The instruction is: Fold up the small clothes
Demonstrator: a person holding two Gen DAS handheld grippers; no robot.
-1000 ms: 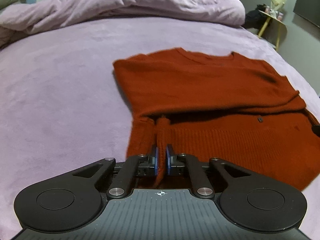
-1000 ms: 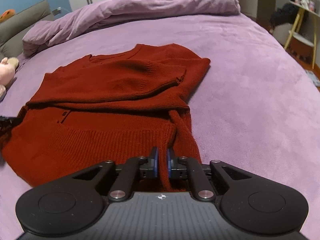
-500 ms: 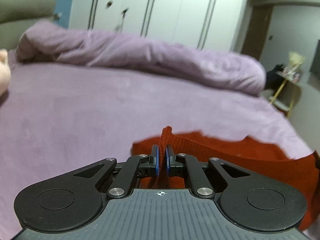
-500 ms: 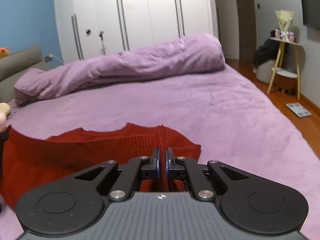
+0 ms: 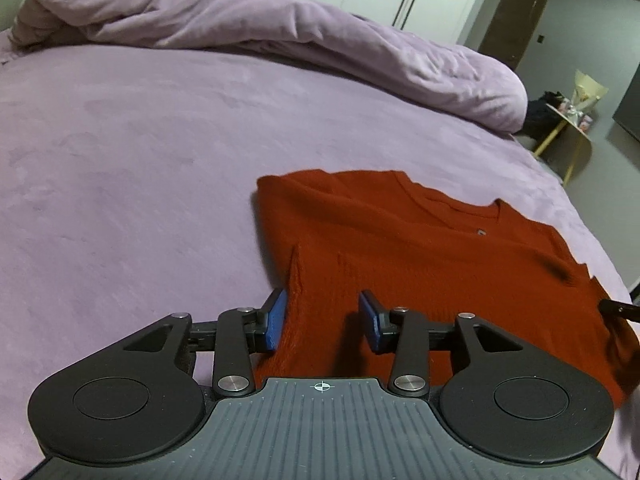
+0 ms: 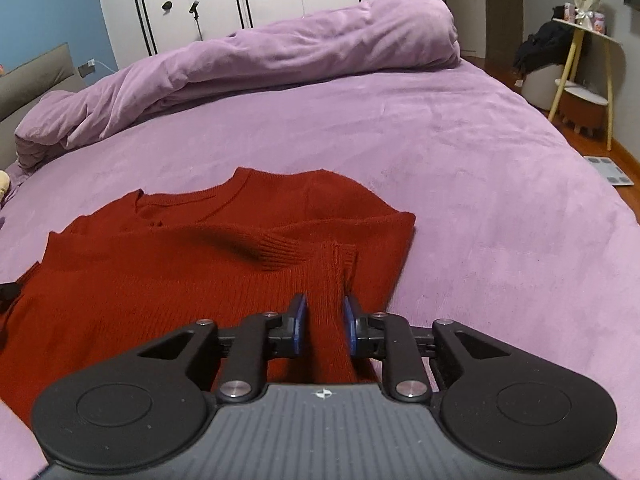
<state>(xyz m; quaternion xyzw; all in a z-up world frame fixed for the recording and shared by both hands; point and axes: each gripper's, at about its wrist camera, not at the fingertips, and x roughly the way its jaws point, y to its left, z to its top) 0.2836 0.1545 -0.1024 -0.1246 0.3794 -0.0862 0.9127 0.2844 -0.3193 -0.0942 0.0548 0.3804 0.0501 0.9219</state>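
Rust-red knit sweater (image 5: 420, 256) lies folded flat on purple bedspread (image 5: 120, 168).

The left tool (image 5: 323, 322) sits low with its jaws spread wide, blue pads (image 5: 276, 320) well apart, fingers pointing toward 12 o'clock; cloth lies loose in the gap, brushing the pad at 9 o'clock. The right tool (image 6: 325, 328) is also low and level, jaws parted less widely, its blue pads (image 6: 300, 326) just beside a ridge of cloth between them without pinching it. At 9 o'clock in the right view a dark tip of the left tool shows.
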